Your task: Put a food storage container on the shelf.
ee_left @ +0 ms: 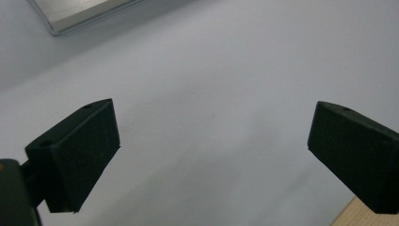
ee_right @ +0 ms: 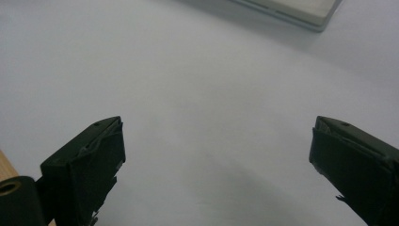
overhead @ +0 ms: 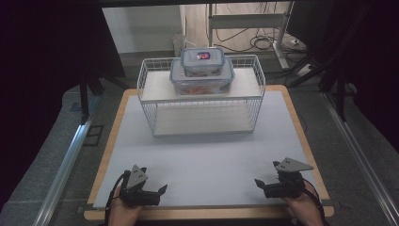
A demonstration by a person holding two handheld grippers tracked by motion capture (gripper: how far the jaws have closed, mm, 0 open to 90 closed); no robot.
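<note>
White wire rack (overhead: 202,101), black tools, pale-grey mat (overhead: 202,155).

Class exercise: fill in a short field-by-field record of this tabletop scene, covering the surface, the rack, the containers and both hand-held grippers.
surface: pale mat on a wood-edged table
rack: white wire shelf rack, far middle of the mat
containers: small clear lidded box stacked on large clear lidded box, on the rack's top shelf
left hand-held gripper: near left edge, jaws wide apart, holding nothing
right hand-held gripper: near right edge, jaws wide apart, holding nothing
contact: both grippers far from the rack
</note>
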